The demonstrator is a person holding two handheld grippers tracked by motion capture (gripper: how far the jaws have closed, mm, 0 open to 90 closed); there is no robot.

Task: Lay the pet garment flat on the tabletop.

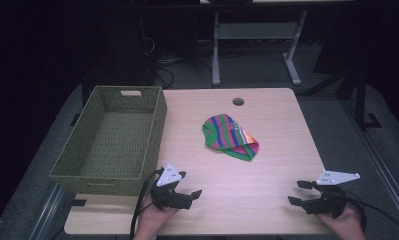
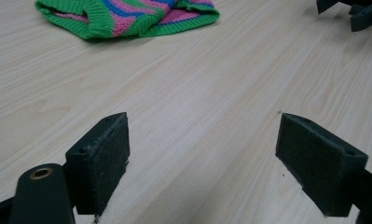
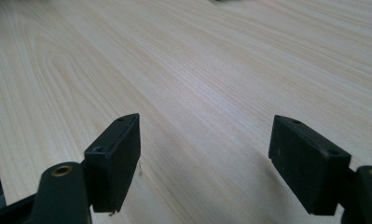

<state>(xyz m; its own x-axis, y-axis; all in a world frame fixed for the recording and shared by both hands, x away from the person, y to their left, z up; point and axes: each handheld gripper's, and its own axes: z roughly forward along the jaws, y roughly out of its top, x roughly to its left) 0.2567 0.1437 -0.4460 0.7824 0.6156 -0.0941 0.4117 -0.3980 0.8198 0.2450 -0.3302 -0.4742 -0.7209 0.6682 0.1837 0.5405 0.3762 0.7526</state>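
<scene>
- Left claw (image 1: 188, 184): held in a hand (image 1: 154, 220) at the near edge of the table (image 1: 267, 190), left of centre; jaws wide apart, nothing between them; a grey three-cornered plate sits on top and a black cable trails off the near edge.
- Left claw, own view (image 2: 202, 154): both black pads (image 2: 106, 161) hang just above bare wood, pointing toward the cloth.
- Right claw (image 1: 296, 192): held in a hand (image 1: 347, 225) at the near right corner of the table; jaws wide apart, empty; grey plate on top, pointing left.
- Right claw, own view (image 3: 204, 156): pads (image 3: 118, 158) spread over bare pale wood grain.
- Cloth (image 1: 230, 137): knitted piece, striped green, pink and blue with a green ribbed edge, lying crumpled near the middle of the table, well apart from both claws; its near edge shows at the top of the left gripper view (image 2: 127, 16).
- Basket (image 1: 112, 137): green woven, rectangular, with a handle slot in its far wall; stands on the left side of the table, overhanging the left edge, just beside the left claw; empty.
- Table: light wood top, with a round hole (image 1: 238, 102) near the far edge.
- Floor (image 1: 332, 115): grey, with a white table frame beyond the far edge.
</scene>
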